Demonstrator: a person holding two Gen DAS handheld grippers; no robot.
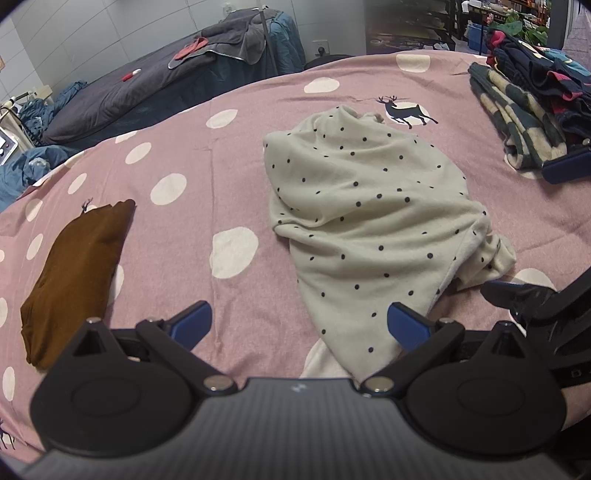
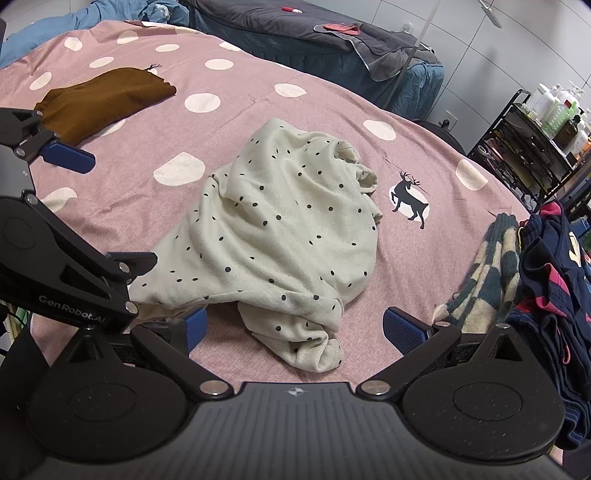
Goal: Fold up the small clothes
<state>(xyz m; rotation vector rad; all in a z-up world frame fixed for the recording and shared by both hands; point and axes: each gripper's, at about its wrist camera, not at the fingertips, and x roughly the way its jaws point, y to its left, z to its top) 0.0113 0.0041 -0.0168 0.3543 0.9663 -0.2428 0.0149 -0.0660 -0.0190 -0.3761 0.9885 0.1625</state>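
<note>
A crumpled cream garment with dark dots (image 1: 369,206) (image 2: 288,229) lies in the middle of the pink spotted bedsheet (image 1: 229,177) (image 2: 229,122). My left gripper (image 1: 299,325) is open at the garment's near-left corner, and the cloth edge runs beside its right finger. On the near side, my right gripper (image 2: 299,330) is also open, with the bunched cloth end lying between its fingers. Each gripper shows in the other's view: the left gripper (image 2: 120,210) at the left, the right gripper (image 1: 517,229) at the right. A folded brown garment (image 1: 77,273) (image 2: 107,99) lies apart on the left.
A pile of dark clothes (image 1: 546,81) (image 2: 546,280) sits on a green-and-cream checked garment (image 1: 517,114) (image 2: 491,266) at the bed's right edge. Behind stands a second bed with grey covers (image 1: 147,81) (image 2: 332,22). A black shelf cart with bottles (image 2: 535,140) stands far right.
</note>
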